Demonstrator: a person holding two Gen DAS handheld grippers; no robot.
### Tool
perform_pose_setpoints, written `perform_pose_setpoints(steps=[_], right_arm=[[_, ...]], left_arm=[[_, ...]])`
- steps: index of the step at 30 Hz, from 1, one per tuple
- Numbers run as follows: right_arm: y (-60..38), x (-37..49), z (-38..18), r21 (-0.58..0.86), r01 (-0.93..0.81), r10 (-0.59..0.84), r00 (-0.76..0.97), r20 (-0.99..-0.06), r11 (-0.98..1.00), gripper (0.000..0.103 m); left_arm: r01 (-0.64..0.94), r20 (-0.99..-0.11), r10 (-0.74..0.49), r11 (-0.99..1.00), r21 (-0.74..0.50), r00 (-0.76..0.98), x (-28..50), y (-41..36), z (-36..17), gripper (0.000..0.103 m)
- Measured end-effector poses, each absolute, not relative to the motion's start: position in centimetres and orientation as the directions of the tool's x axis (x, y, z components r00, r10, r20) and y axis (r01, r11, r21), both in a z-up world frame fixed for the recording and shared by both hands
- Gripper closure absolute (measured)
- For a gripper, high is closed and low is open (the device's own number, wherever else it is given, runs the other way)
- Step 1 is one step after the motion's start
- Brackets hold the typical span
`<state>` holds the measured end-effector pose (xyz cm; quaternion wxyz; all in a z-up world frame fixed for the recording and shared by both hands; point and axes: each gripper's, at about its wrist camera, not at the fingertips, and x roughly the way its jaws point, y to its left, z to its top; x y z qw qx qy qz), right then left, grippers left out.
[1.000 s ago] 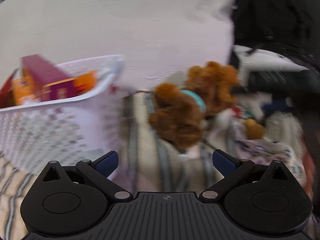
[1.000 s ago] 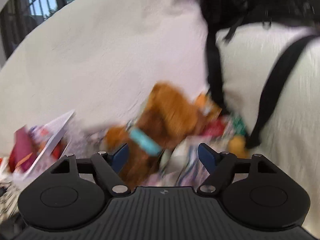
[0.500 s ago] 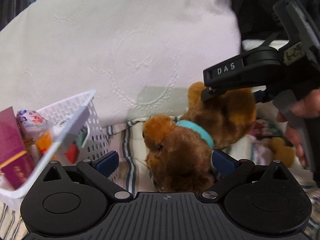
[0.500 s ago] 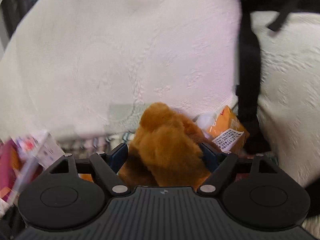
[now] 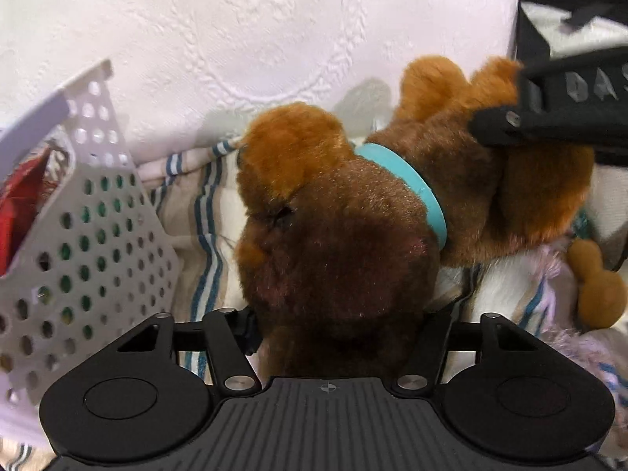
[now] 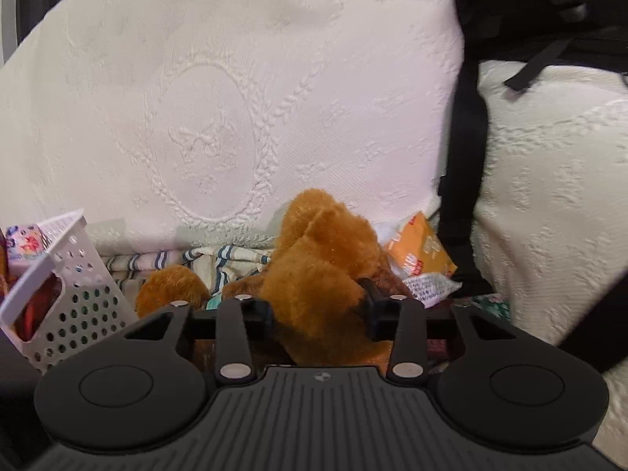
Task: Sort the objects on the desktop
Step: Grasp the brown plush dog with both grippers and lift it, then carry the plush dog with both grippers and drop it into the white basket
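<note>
On the striped cloth (image 5: pixel 204 212), both left tongs (image 5: pixel 337 324) and right tongs (image 6: pixel 320 312) clamp the plush dog (image 5: pixel 353 235) (teal-collared).

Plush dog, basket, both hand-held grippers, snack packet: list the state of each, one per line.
Plush dog: lying on the striped cloth, gripped at both ends.
Left hand-held gripper: shut on its head.
Right hand-held gripper: shut on its rear.
White basket: tilted, holding items.
Orange packet: lying behind the dog.

A brown plush dog (image 5: pixel 353 235) with a teal collar (image 5: pixel 408 180) is seen on cloth (image 5: pixel 204 212) striped beige and blue (white between). The perforated basket (image 5: pixel 90 235) is white; a packet (image 6: pixel 420 251) is orange.
</note>
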<state>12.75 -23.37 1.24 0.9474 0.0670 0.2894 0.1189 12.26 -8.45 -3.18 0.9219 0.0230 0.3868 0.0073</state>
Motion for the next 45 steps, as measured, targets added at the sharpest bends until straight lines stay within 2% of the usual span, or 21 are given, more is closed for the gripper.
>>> perform_pose_setpoints(steps=[5, 16, 25, 30, 33, 37, 41, 43, 45], right_arm=[[-24.3, 9.7, 3.1, 0.205, -0.174, 0.257, 0.823, -0.506, 0.963, 0.067], [-23.1, -0.3, 11.8, 0.169, -0.273, 0.316, 0.887, -0.338, 0.947, 0.068], [-16.6, -3.6, 18.3, 0.222, -0.382, 0.424, 0.884, -0.194, 0.897, 0.068], [-11.0, -3.3, 19.9, 0.241, -0.454, 0.496, 0.855, -0.152, 0.858, 0.068], [-7.4, -2.4, 19.9, 0.251, -0.479, 0.524, 0.836, -0.163, 0.841, 0.068], [-2.8, 0.4, 17.0, 0.295, -0.492, 0.563, 0.787, -0.252, 0.819, 0.070], [1.2, 3.0, 11.9, 0.287, -0.493, 0.570, 0.732, -0.373, 0.821, 0.070], [2.9, 3.5, 10.6, 0.281, -0.526, 0.596, 0.701, -0.392, 0.803, 0.067], [4.7, 3.3, 10.4, 0.208, -0.554, 0.587, 0.702, -0.403, 0.806, 0.066]], left_arm=[[0.026, -0.670, 0.027, 0.997, 0.069, 0.742, 8.7, -8.8, -0.4, 0.045], [0.041, -0.509, -0.017, 0.999, 0.035, 0.861, -1.1, -6.3, 9.2, 0.045], [-0.089, -0.333, 0.126, 0.988, 0.124, 0.934, -7.8, -0.8, 18.4, 0.047], [-0.180, -0.284, 0.216, 0.972, 0.150, 0.934, -9.1, 3.7, 20.4, 0.053], [-0.231, -0.304, 0.277, 0.956, 0.181, 0.912, -7.0, 7.4, 20.6, 0.053], [-0.281, -0.375, 0.323, 0.946, 0.162, 0.869, -5.3, 11.9, 18.0, 0.053], [-0.307, -0.481, 0.359, 0.933, 0.186, 0.800, -2.8, 14.6, 12.0, 0.048], [-0.305, -0.541, 0.366, 0.931, 0.202, 0.757, -1.8, 15.5, 9.1, 0.044], [-0.313, -0.586, 0.357, 0.933, 0.179, 0.727, -1.3, 16.5, 7.1, 0.044]])
